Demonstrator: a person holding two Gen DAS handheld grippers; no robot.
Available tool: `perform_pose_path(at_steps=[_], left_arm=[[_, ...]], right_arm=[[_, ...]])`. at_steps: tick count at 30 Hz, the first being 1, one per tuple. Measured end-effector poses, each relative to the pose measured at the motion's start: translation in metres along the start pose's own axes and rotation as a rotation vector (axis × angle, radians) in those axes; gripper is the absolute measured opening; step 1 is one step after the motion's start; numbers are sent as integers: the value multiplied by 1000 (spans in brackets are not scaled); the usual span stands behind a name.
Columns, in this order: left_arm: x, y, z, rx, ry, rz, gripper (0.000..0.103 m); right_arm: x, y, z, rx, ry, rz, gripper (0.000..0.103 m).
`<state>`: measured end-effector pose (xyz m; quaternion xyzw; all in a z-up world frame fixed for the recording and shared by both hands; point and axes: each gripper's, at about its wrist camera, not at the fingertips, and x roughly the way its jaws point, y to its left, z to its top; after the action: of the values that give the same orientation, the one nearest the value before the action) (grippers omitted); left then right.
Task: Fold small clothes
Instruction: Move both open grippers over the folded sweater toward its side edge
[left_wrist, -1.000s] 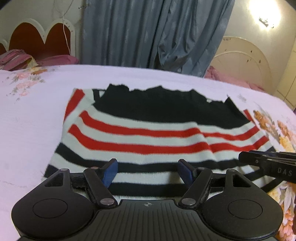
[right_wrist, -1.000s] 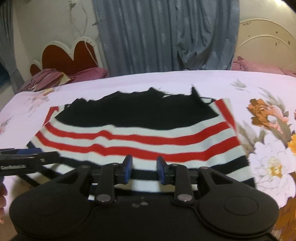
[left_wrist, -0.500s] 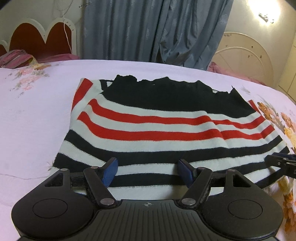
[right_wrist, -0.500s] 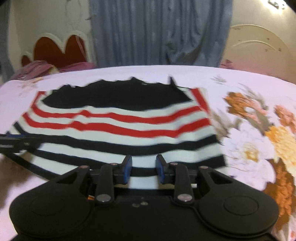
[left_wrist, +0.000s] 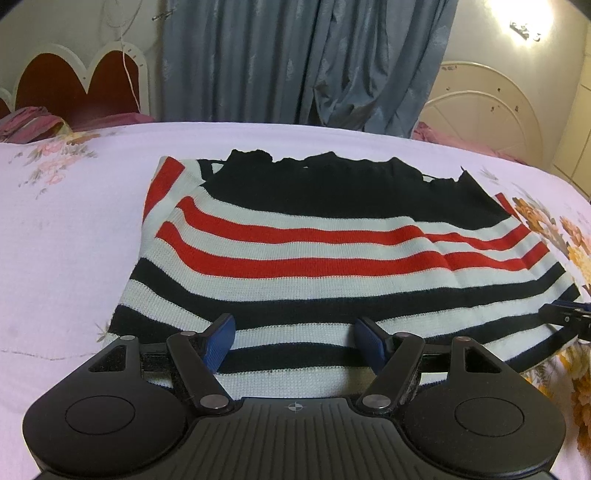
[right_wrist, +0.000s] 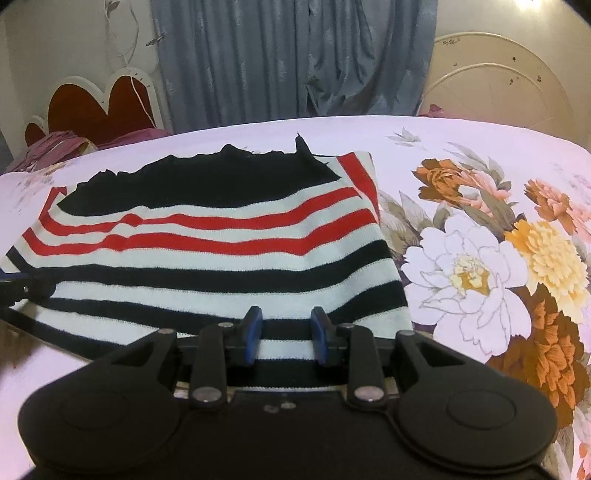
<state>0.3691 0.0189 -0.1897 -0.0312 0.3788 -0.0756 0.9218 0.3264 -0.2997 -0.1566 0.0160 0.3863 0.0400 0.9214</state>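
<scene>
One striped knit garment (left_wrist: 332, 258) is lying flat on a pale pink floral bedsheet (left_wrist: 55, 240), filling the middle of the left wrist view. Its far part is showing solid black with a ragged upper edge; below that, red and white bands are running across, then black and white bands toward the bottom of the frame. A red-striped flap is folding in at its upper left corner.

The left gripper (left_wrist: 293, 341) is sitting at the bottom centre, jaws standing wide apart with nothing pinched; the garment's near hem is lying under and between its blue pads (left_wrist: 218, 341), though whether they are touching the cloth cannot be told. At the right edge, the dark tip of the right gripper (left_wrist: 565, 317) is showing beside the garment's lower right corner.

In the right wrist view, the right gripper (right_wrist: 286, 339) is keeping a narrow gap, with the near hem of the garment (right_wrist: 207, 258) showing between its fingers, not clamped. The garment is occupying the left and centre, large printed flowers to its right.
</scene>
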Motion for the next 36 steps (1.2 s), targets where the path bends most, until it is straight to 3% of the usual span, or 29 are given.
perform_pose_path(at_steps=[4,9,14,18,20,22,29,33,36], left_arm=[[-7,-1,2,4,0,21,71],[-28,1,1,3,-37,41,71],[-19,14,-1,-12,-38,58,71],[-14,26,-9,-19,-30,23,71],[-15,28,-10,-25,-23,7,71],[-18,30,-9,-43,-14,-2,71],[-39,38,-12,-159,31,-38,72],[-47,42,-20,-209,55,-81,84],[-48,38,-27,-183,55,-82,85]], right_arm=[[-6,-2,7,22,23,22,27],[-19,12,17,33,-24,76,33],[-6,54,24,-4,-24,126,33],[3,93,28,-29,-30,155,31],[6,109,28,-58,-40,152,31],[19,117,25,-91,14,118,31],[12,111,28,-59,29,124,35],[0,108,29,-49,-3,102,41],[-2,110,30,-42,-9,100,41]])
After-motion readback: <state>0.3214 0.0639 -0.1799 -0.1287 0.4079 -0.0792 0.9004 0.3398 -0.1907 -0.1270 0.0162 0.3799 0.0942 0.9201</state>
